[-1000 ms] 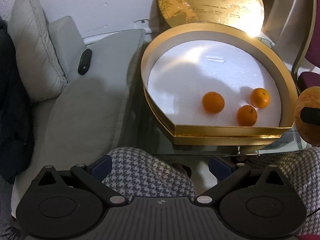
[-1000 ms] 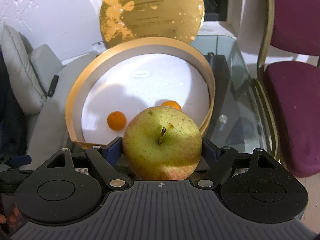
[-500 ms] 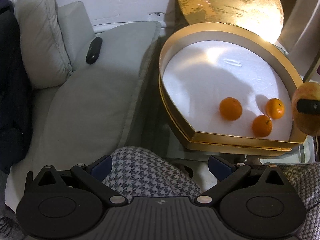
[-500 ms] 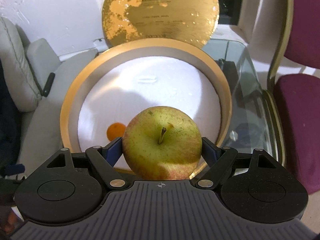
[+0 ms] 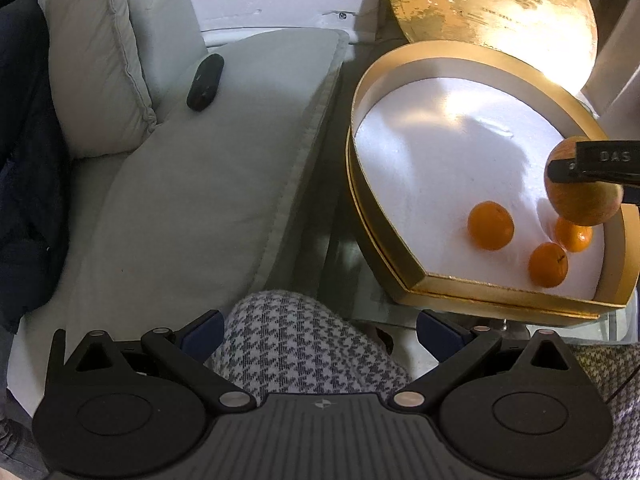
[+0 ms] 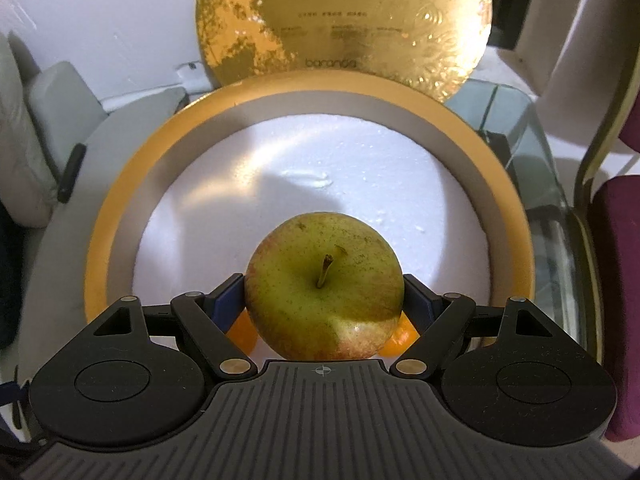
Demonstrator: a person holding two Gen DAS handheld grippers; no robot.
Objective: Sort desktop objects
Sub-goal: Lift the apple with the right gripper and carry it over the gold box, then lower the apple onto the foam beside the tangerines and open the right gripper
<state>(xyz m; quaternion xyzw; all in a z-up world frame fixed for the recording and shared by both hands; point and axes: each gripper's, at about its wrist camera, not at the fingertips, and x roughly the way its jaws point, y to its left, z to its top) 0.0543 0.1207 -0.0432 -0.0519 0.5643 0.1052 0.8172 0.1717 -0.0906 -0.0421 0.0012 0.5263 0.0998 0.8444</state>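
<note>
A yellow-green apple [image 6: 324,284] with a red blush sits clamped in my right gripper [image 6: 324,300], blue pads against both its sides. It hangs above the white floor of a round gold box [image 6: 508,216], over the near part. In the left wrist view the same apple [image 5: 580,204] hovers inside the box [image 5: 360,184] just above three oranges [image 5: 490,225]. Two oranges [image 6: 242,332] peek out under the apple. My left gripper [image 5: 318,330] is open and holds nothing, above a knee in houndstooth fabric.
The box's gold lid [image 6: 344,20] leans upright against the wall behind it. The box stands on a glass table [image 6: 532,168]. A grey sofa cushion [image 5: 192,200] with a black remote [image 5: 205,82] lies left; a maroon chair [image 6: 616,280] stands right.
My right gripper has carried the apple forward and down, from the box's near rim to over its white floor above the oranges. The left gripper drifted a little left, still open.
</note>
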